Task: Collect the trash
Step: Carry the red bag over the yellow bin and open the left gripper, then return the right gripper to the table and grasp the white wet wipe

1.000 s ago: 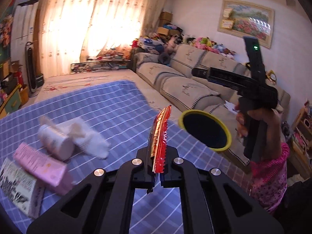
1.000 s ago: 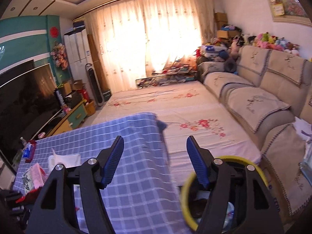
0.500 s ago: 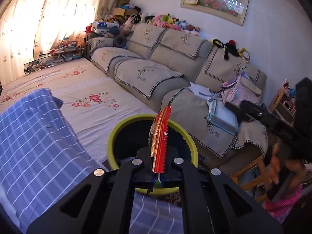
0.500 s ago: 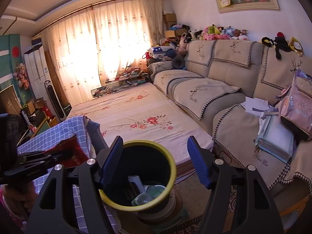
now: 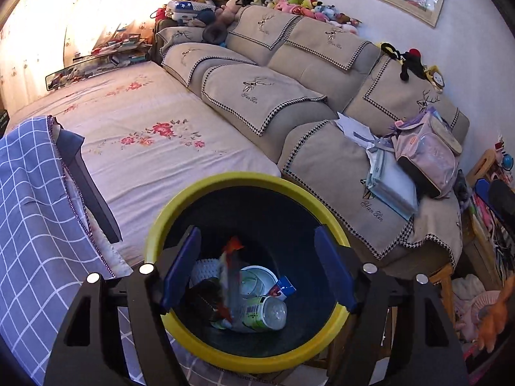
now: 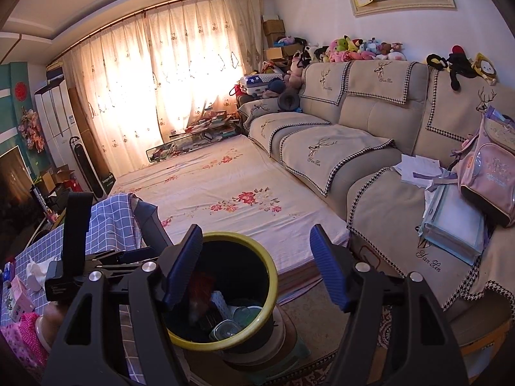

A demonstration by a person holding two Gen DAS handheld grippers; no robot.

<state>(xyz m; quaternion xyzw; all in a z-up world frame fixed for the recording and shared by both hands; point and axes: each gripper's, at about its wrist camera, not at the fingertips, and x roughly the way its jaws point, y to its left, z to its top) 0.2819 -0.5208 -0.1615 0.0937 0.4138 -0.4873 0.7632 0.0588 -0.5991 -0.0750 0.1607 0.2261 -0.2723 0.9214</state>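
Landmark: the yellow-rimmed bin (image 5: 167, 318), standing on the floor beside the desk (image 5: 29, 257).

Room, largest first: a flowered bed (image 5: 154, 148) just behind the bin, a beige sofa (image 5: 322, 103) beyond that, curtains (image 6: 180, 74) at the far end.

Progress: the bin already holds bottles, a cup and wrappers. Your left hand-held gripper (image 5: 257, 270) hangs over its mouth, jaws opening, nothing pressed between the pads; the red wrapper (image 5: 230, 276) shows blurred inside the bin, judged dropping in. Your right hand-held gripper (image 6: 256, 263) stands wide and empty, near the bin.

Left to do: a tissue (image 6: 37, 271) and pink packet (image 6: 17, 299) lie on the blue-checked desk, left of the bin.
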